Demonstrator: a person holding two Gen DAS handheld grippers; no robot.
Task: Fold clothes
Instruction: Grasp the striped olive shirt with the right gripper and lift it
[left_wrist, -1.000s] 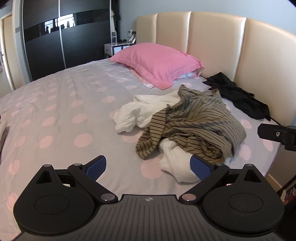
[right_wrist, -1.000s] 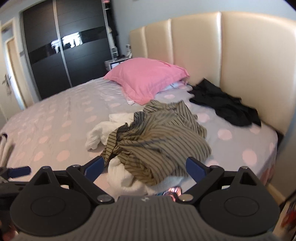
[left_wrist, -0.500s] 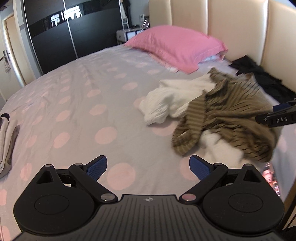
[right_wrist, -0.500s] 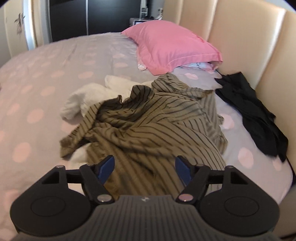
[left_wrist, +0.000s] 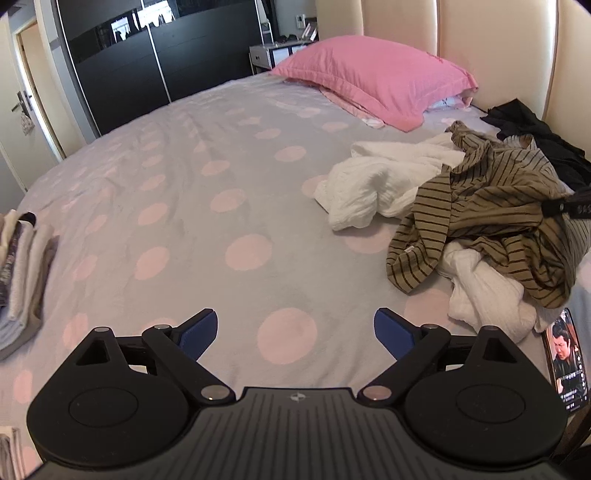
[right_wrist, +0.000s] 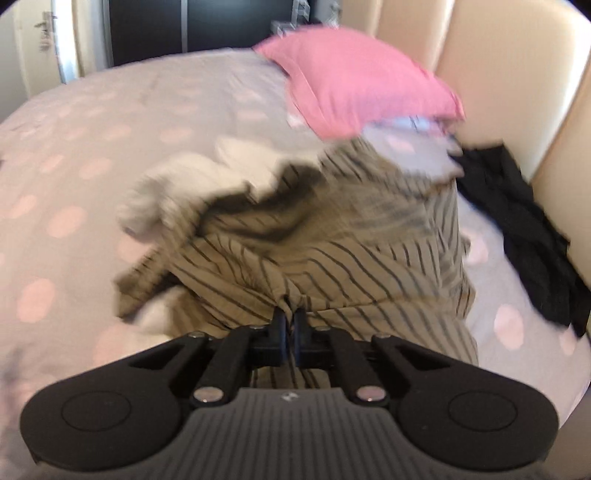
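The crumpled olive shirt with dark stripes (right_wrist: 325, 258) lies heaped over white cloth (left_wrist: 376, 181) near the bed's (left_wrist: 184, 192) padded headboard. The right gripper (right_wrist: 290, 321) pinches a fold of it, jaws pressed together. The left gripper (left_wrist: 295, 332) hovers spread above bare spotted sheet.

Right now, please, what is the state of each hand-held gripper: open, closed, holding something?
Left hand-held gripper: open, holding nothing, above the bedsheet.
Right hand-held gripper: just closed, pinching the striped shirt.

Both wrist views angled down, sharing bed (left_wrist: 229, 192), pillow (right_wrist: 362, 81)
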